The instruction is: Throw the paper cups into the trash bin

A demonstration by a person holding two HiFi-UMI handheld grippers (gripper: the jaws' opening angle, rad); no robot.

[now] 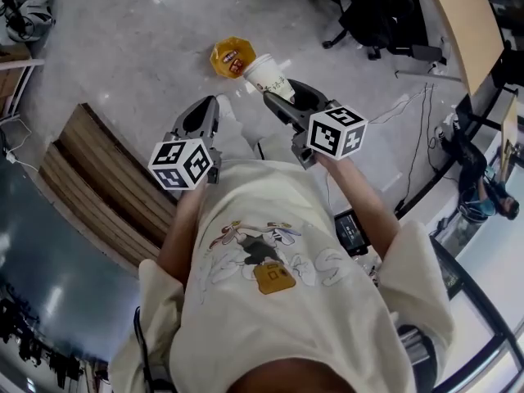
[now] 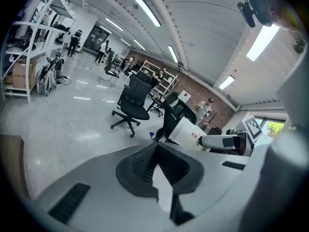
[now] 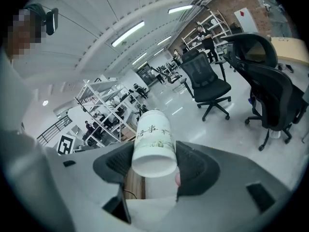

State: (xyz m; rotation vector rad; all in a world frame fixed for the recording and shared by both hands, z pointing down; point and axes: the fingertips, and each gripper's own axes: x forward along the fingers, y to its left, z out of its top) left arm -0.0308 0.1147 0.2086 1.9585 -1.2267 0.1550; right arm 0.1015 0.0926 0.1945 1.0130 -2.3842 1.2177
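Note:
My right gripper [image 1: 281,98] is shut on a white paper cup [image 1: 267,74] with dark printed characters, held out ahead of the person's chest above the floor. In the right gripper view the cup [image 3: 153,140] lies tilted between the two dark pads, its base toward the camera. A yellow octagonal bin [image 1: 232,56] with some scraps inside stands on the floor just beyond and left of the cup. My left gripper [image 1: 205,111] hangs to the left at about the same height, shut with nothing in it. The left gripper view shows its jaws meeting, and the cup [image 2: 186,132] off to the right.
A slatted wooden platform [image 1: 97,185] runs along the left. Black office chairs [image 1: 378,8] stand at the far right, beside a wooden desk edge [image 1: 463,24] and cables [image 1: 409,103]. More chairs [image 3: 208,86] and shelving [image 3: 104,105] fill the room.

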